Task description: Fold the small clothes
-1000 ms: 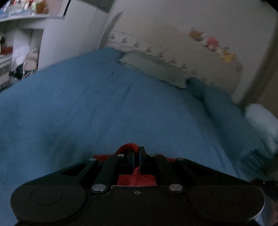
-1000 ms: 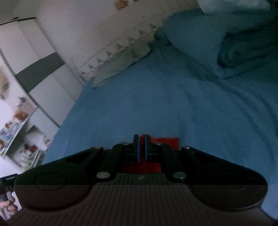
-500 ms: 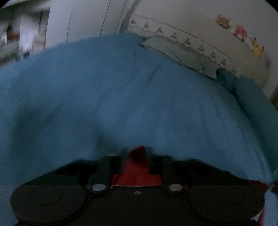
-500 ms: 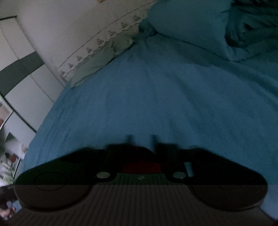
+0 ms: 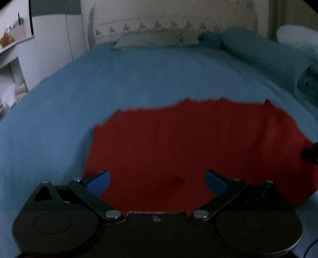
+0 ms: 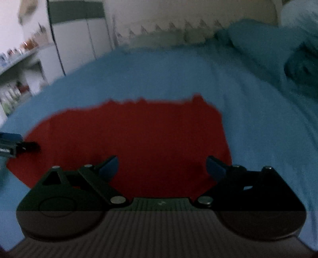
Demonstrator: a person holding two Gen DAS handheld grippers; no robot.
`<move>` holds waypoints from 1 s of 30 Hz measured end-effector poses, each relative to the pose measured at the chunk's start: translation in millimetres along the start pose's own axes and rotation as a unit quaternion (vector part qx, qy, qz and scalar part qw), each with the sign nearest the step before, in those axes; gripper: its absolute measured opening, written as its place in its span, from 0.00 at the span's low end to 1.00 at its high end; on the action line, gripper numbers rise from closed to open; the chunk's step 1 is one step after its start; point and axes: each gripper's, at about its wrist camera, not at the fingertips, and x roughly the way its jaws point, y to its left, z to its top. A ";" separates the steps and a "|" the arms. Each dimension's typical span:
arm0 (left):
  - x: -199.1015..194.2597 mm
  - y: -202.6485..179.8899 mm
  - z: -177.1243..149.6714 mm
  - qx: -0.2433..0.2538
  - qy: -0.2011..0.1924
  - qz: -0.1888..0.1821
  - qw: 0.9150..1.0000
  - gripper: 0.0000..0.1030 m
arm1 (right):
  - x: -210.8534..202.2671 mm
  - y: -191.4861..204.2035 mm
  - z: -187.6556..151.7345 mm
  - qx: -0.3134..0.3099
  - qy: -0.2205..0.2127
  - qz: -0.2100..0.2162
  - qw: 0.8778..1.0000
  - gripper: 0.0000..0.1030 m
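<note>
A: Where was the cloth (image 5: 190,142)?

B: The red cloth lay spread flat on the blue bedspread (image 5: 139,79), near the front edge of both views. Its far edge looked uneven, though both pictures were dim and blurred.

A: And the grippers?

B: Both were over its near edge. The left gripper (image 5: 157,181) had its jaws opening wide, blue pads (image 5: 99,183) well apart, with only cloth showing below the gap and nothing pinched. The right gripper (image 6: 162,167) was the same, jaws opening, pads clear of the cloth as far as I could tell.

A: Could each see the other?

B: A dark tip showed at the side edge of each view, over the cloth's end.

A: Anything behind?

B: A pillow (image 5: 264,53) at the right, a pale headboard (image 5: 178,17) and a white wardrobe (image 6: 79,39).
</note>
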 end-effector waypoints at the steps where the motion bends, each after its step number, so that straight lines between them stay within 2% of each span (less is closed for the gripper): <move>1: 7.5 0.0 -0.3 -0.006 0.013 -0.004 1.000 1.00 | 3.5 -0.6 -4.9 0.007 0.010 -0.005 1.000 1.00; 4: 22.9 4.6 -8.6 -0.018 0.039 -0.003 0.999 1.00 | 13.6 -9.7 -17.2 0.031 0.029 -0.031 0.999 1.00; 10: 37.3 -4.4 -8.6 -0.004 0.023 -0.001 1.000 1.00 | 13.8 -16.0 -14.0 0.013 0.037 -0.041 0.998 1.00; 14: 38.6 -6.0 4.0 -0.006 0.043 0.004 0.999 1.00 | -40.7 -10.3 -8.5 0.028 -0.011 -0.060 0.998 1.00; 17: 18.9 -13.4 8.7 -0.003 0.016 0.003 1.000 1.00 | -80.1 -2.4 -16.8 0.046 -0.008 -0.098 0.994 1.00; 19: 2.0 -27.8 10.2 0.014 -0.002 -0.009 1.000 1.00 | -92.7 -0.9 -27.7 0.067 0.005 -0.102 0.993 1.00; 23: -9.2 -61.0 4.6 0.053 0.013 -0.039 0.998 1.00 | -91.2 -1.4 -56.2 0.111 0.012 -0.108 0.988 1.00; 25: -13.5 -73.4 0.6 0.069 0.006 -0.045 0.997 1.00 | -83.6 -5.3 -65.0 0.145 0.018 -0.109 0.983 1.00; 28: -15.7 -83.4 -0.9 0.081 -0.002 -0.058 0.995 1.00 | -75.2 -15.4 -72.2 0.208 -0.006 -0.098 0.973 1.00; 30: -13.7 -82.3 -1.4 0.071 -0.004 -0.065 0.995 1.00 | -72.9 -23.1 -74.5 0.252 -0.033 -0.085 0.964 1.00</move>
